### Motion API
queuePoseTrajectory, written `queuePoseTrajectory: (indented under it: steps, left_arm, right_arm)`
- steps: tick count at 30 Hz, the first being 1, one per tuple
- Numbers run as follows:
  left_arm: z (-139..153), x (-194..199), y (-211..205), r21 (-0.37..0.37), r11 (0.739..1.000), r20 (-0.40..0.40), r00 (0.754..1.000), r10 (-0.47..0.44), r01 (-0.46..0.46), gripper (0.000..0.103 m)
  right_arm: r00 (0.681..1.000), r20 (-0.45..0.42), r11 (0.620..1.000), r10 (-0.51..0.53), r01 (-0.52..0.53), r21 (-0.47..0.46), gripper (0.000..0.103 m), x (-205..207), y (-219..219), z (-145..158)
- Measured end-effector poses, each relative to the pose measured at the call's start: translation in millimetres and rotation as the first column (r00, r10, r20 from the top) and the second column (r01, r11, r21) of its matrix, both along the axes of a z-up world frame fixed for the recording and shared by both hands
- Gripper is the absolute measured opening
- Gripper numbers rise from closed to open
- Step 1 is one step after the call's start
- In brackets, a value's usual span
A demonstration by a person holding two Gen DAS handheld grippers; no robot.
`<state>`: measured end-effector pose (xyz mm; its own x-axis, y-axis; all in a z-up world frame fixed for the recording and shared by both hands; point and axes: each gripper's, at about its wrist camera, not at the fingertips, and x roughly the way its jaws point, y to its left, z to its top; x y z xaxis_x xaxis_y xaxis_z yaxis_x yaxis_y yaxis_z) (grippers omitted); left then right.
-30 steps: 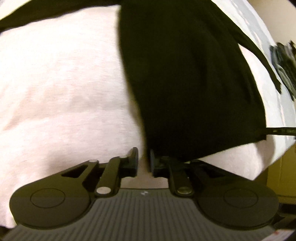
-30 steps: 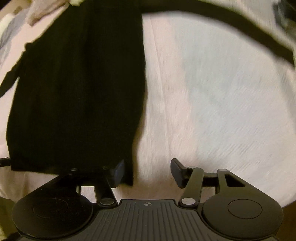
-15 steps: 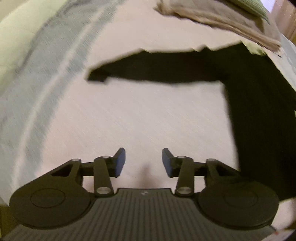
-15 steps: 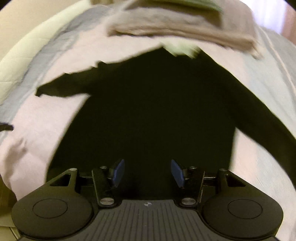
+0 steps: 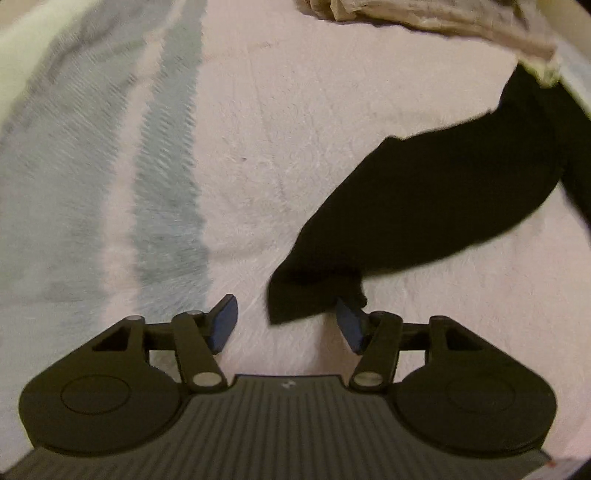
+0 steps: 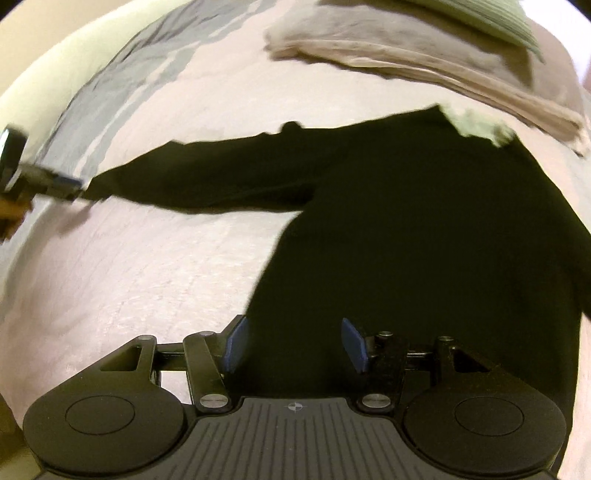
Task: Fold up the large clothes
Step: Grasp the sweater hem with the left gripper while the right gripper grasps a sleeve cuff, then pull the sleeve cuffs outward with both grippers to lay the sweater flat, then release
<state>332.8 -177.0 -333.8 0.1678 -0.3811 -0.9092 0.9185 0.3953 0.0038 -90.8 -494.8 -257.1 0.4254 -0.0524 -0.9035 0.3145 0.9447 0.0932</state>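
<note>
Since half a second ago the left gripper (image 5: 286,325) has closed in on the sleeve (image 5: 424,206) of the black top (image 6: 424,240): then the cuff lay far ahead of it, now the cuff (image 5: 295,299) sits just ahead of and between its jaws, nearer the right one, whose blue pad is partly behind the cloth. Its jaws stand wide apart and grip nothing yet. From the right camera it shows far off to the left, at the sleeve's end (image 6: 51,184).

The right gripper (image 6: 293,345) hovers low over the top's body, near the hem side; its jaws are spread too, with black cloth under and ahead of them, holding nothing.

My judgement is that the top is light, soft and limp, likely a thin knit. It should drape and sag from any single hold, and a pinch could slide off one layer. The cuff edge is the best place to grip for folding the sleeve in over the body; take both layers and lift low so the rest does not drag. The fleecy sheet (image 5: 332,110) under it may cling to the cloth a little.

Spread flat on that pink sheet, the top runs ahead and to the right of the left gripper. Far ahead lies a beige cloth (image 6: 424,62) overlapping the collar end, with something green (image 6: 491,18) on top. No containers are in view
</note>
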Motion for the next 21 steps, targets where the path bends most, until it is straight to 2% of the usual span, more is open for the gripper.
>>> queuePoseTrajectory:
  steps: [2,3,5,6,7,9,10,11,12,13,14,15,16,17,21]
  left_arm:
    - [-8.0,15.8,-0.9,-0.049,0.999,-0.122,0.993,0.002,-0.008,0.049]
    - [-8.6,17.3,-0.7,-0.057,0.998,-0.156,0.988,-0.003,-0.006,0.038]
    - [-8.5,16.6,-1.1,-0.056,0.998,-0.181,0.983,-0.024,0.014,0.025]
    - [-7.1,15.8,-0.9,-0.063,0.998,-0.188,0.982,-0.038,0.026,0.010]
    - [-2.3,16.0,1.3,-0.066,0.997,-0.182,0.982,-0.048,0.036,0.008]
    - [13.8,15.0,6.3,-0.082,0.994,-0.096,0.992,-0.076,0.068,0.007]
    - [27.7,12.8,10.4,-0.096,0.991,-0.026,0.995,-0.092,0.089,0.007]
    - [43.7,8.1,14.5,-0.105,0.987,0.089,0.990,-0.111,0.121,0.006]
    - [57.1,0.3,17.8,-0.097,0.982,0.229,0.964,-0.138,0.164,0.005]
    - [67.0,-9.3,20.9,-0.069,0.976,0.367,0.915,-0.169,0.208,0.004]
    - [71.7,-19.7,24.4,-0.030,0.967,0.476,0.854,-0.209,0.253,0.004]
    - [70.7,-28.0,27.9,0.009,0.958,0.538,0.806,-0.247,0.288,0.004]
    - [64.9,-33.2,29.6,0.053,0.951,0.550,0.785,-0.283,0.306,0.004]
    - [53.7,-36.7,30.7,0.102,0.945,0.537,0.783,-0.314,0.309,0.004]
    - [7.6,-44.7,45.7,0.243,0.925,0.423,0.826,-0.373,0.293,0.007]
  right_arm:
    - [1.000,-0.015,0.999,0.026,-0.027,-0.023,0.053,10.2,10.8,-4.4]
    - [0.999,-0.022,0.999,0.039,-0.040,-0.030,0.053,14.6,14.7,-7.1]
    - [0.998,-0.035,0.998,0.052,-0.053,-0.030,0.053,21.6,19.9,-10.4]
    - [0.998,-0.034,0.998,0.053,-0.054,-0.028,0.053,24.3,21.4,-10.6]
    - [0.998,-0.031,0.998,0.051,-0.052,-0.028,0.053,25.6,22.0,-9.7]
    - [0.999,-0.027,0.999,0.041,-0.042,-0.030,0.053,26.8,22.6,-5.5]
    - [0.999,-0.024,0.999,0.035,-0.036,-0.033,0.053,27.5,21.6,-4.2]
    - [0.999,-0.019,0.999,0.027,-0.028,-0.036,0.053,28.1,20.3,-2.7]
    - [1.000,-0.015,0.999,0.022,-0.022,-0.038,0.053,27.8,18.2,-0.9]
    - [1.000,-0.012,0.999,0.017,-0.017,-0.042,0.054,27.7,16.3,0.2]
    - [1.000,-0.014,0.999,0.008,-0.008,-0.047,0.054,27.3,14.4,-0.9]
    - [1.000,-0.022,0.999,-0.004,0.003,-0.046,0.054,26.6,13.3,0.3]
    - [0.999,-0.028,0.999,-0.019,0.018,-0.041,0.054,25.9,10.8,-1.9]
    - [0.999,-0.031,0.999,-0.038,0.037,-0.035,0.054,24.9,8.0,-3.7]
    - [0.995,-0.041,0.996,-0.091,0.090,-0.025,0.054,21.4,-1.7,-5.5]
